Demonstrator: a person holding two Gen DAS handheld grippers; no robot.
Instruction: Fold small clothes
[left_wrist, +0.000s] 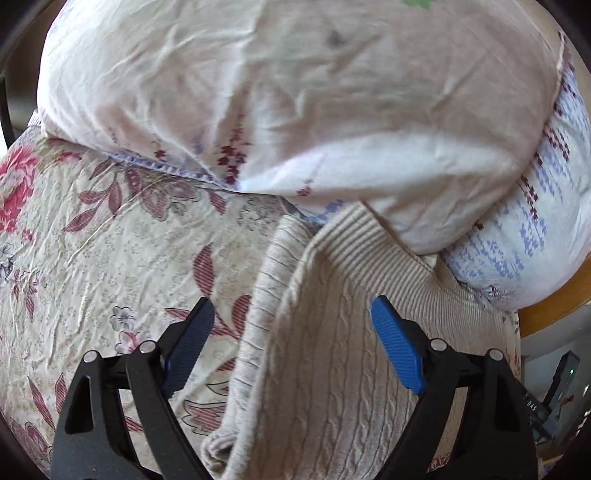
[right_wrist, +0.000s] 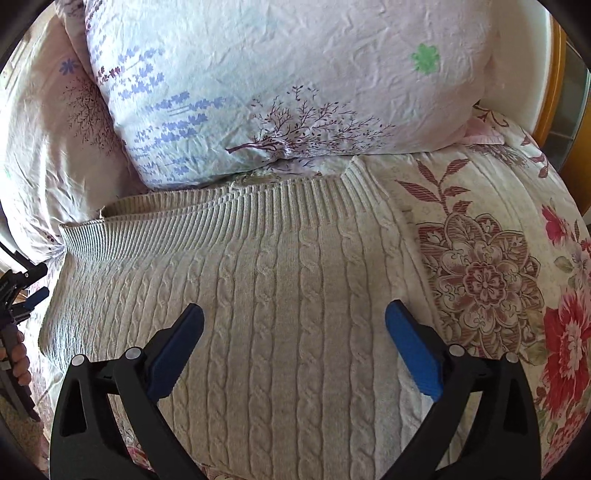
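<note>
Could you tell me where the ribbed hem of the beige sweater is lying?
In the right wrist view the ribbed hem runs across the middle, against the foot of the lavender-print pillow, with the floral bedspread to its right.

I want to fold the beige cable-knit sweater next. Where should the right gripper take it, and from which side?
Probably the ribbed band of the sweater, at its free corner near the pillow. That corner lies flat on the floral bedspread with an exposed edge, so come down from above, one finger slid under from the bedspread side. The right gripper is open, nothing between its jaws.
</note>
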